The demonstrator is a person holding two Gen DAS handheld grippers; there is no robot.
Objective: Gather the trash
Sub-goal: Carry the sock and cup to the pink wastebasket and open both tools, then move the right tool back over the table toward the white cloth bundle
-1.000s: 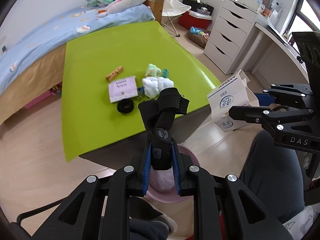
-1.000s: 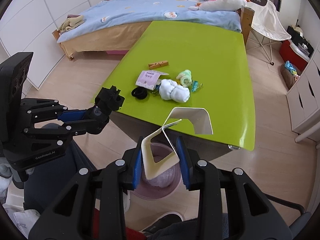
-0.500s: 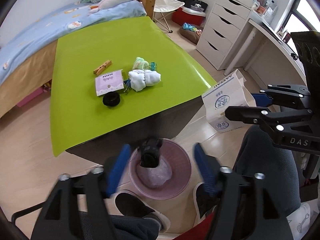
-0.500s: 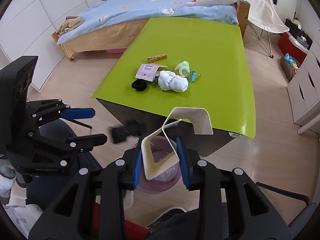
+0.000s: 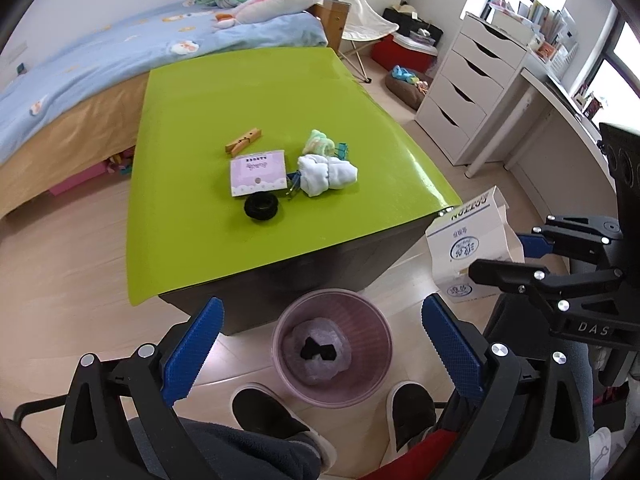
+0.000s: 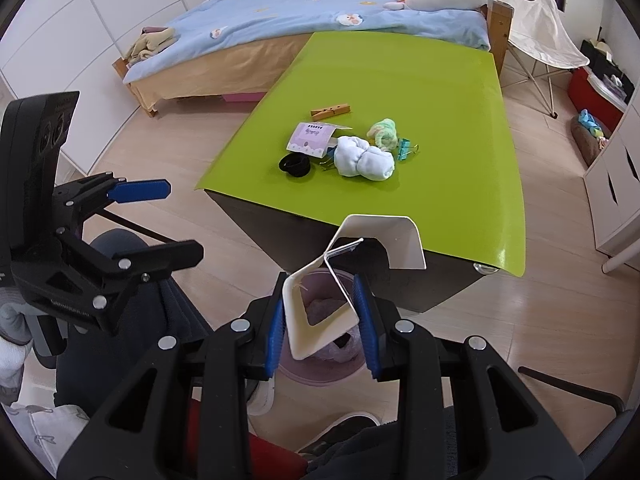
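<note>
My left gripper (image 5: 320,306) hangs above the pink bin (image 5: 276,334) on the floor. Its jaws are opening wide with nothing between them. A black strap (image 5: 318,350) lies inside the bin on crumpled plastic. To its right, my right gripper (image 6: 320,292) is shut on a white flattened carton (image 6: 376,240), which also shows in the left wrist view, where the carton (image 5: 468,240) is printed. On the green table (image 5: 240,80) lie a pink card (image 5: 258,172), a black hair tie (image 5: 262,207), a white rolled cloth (image 5: 326,174), a green scrunchie (image 5: 318,146) and a wooden clothespin (image 5: 243,141).
A person's two slippered feet (image 5: 264,408) flank the bin. A bed (image 5: 100,80) stands behind the table, with a white drawer unit (image 5: 464,92) and a folding chair (image 5: 360,28) at the right. Small binder clips (image 6: 406,148) lie by the scrunchie.
My left gripper went from shut on the black strap to wide open, and the strap dropped into the pink bin. The right gripper kept its hold on the carton.
</note>
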